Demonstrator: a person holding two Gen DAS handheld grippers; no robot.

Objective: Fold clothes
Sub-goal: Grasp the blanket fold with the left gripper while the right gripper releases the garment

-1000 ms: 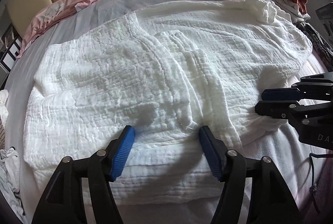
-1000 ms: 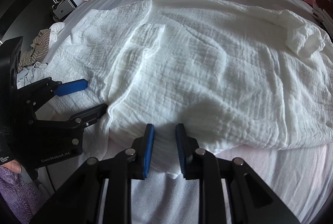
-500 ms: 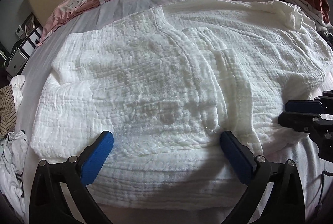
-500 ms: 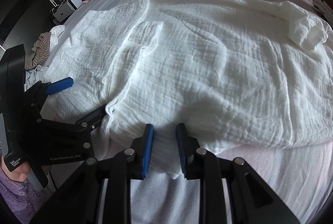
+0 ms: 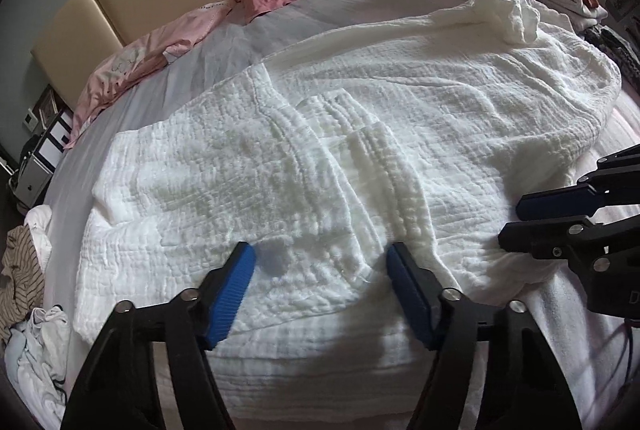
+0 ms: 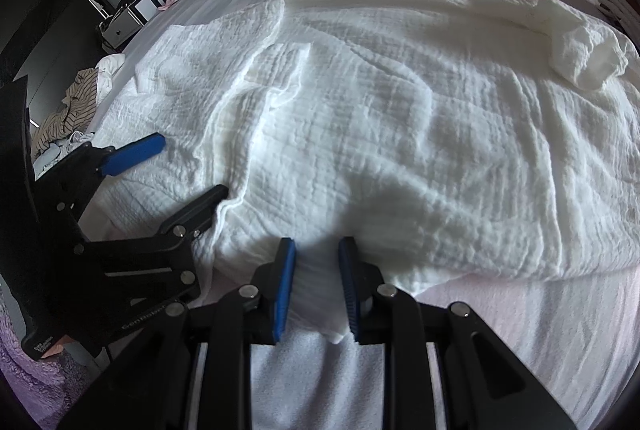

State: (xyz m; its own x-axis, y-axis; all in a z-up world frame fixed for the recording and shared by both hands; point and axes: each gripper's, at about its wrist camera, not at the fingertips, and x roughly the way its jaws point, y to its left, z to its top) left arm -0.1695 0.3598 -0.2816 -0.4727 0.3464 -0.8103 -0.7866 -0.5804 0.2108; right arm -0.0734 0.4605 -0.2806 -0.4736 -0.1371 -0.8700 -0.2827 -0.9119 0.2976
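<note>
Since half a second ago my left gripper (image 5: 320,282) narrowed yet stays spread over the white garment (image 5: 360,150) on the bed (image 6: 520,330); right gripper (image 6: 316,286) pinches its hem (image 6: 316,314), risking bunched layers.

Rumpled white crinkle-weave garment (image 5: 360,158) spread flat
</note>
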